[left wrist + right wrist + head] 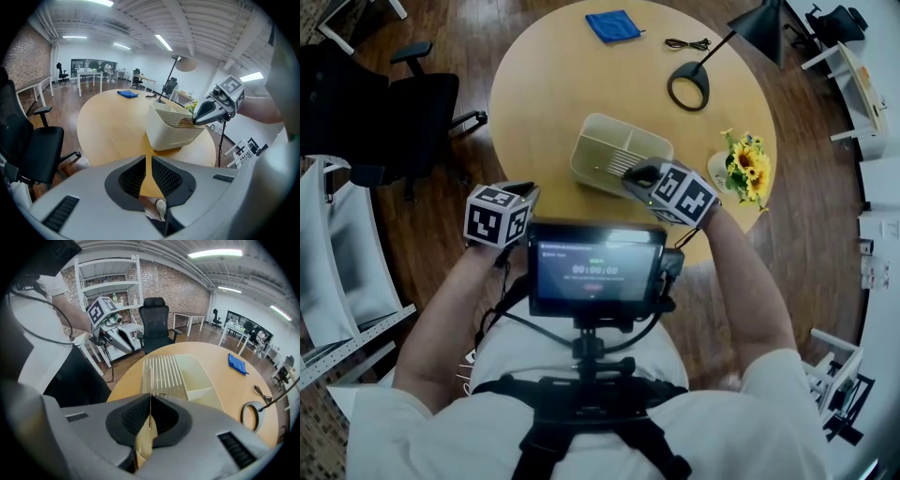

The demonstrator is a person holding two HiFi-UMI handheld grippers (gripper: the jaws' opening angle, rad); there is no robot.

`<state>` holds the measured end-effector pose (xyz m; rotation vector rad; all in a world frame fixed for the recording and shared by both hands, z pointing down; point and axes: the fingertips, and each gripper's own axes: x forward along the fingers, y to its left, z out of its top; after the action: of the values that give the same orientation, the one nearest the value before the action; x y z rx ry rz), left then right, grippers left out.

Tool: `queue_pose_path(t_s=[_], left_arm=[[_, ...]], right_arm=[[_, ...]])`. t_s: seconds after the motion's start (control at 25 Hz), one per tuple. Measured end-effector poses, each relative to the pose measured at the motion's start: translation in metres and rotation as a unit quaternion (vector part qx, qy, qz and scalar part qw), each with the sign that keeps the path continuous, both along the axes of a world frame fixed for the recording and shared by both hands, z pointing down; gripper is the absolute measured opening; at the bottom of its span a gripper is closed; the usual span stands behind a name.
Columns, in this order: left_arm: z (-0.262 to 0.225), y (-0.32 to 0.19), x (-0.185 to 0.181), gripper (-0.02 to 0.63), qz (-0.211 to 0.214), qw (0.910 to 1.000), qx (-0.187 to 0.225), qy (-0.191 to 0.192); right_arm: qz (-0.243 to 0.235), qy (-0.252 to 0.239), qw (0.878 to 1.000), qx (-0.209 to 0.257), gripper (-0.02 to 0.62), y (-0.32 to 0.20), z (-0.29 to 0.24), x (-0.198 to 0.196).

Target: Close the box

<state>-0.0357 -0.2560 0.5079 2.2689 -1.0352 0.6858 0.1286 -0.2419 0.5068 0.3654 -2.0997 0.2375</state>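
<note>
reaching right gripper (639, 172) forward over the near edge of the round wooden table (544, 94), forearm angling inward, jaws pressing fully together with nothing clamped, tip resting on the slatted lid (161, 371). holding left gripper (146, 158) back just off the table's near-left edge, elbow bent, jaws standing a sliver apart, empty. spotting the box (598, 155) close to that near edge, right of middle: cream, smooth-walled, rounded rectangle, ribbed lid covering only part, divider showing in the uncovered half.
</note>
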Motion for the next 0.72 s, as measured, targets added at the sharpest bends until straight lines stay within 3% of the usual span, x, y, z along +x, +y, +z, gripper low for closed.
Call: queue_pose_path(t_s=[0.56, 0.72], left_arm=[[-0.0011, -0.001, 0.0001, 0.038, 0.002, 1.0, 0.001, -0.001], [-0.0012, -0.0018, 0.0, 0.038, 0.004, 1.0, 0.0, -0.001]], right_arm=[[0.004, -0.012, 1.0, 0.003, 0.012, -0.0001, -0.0018, 0.0], [0.014, -0.02, 1.0, 0.005, 0.064, -0.0036, -0.0045, 0.0021]])
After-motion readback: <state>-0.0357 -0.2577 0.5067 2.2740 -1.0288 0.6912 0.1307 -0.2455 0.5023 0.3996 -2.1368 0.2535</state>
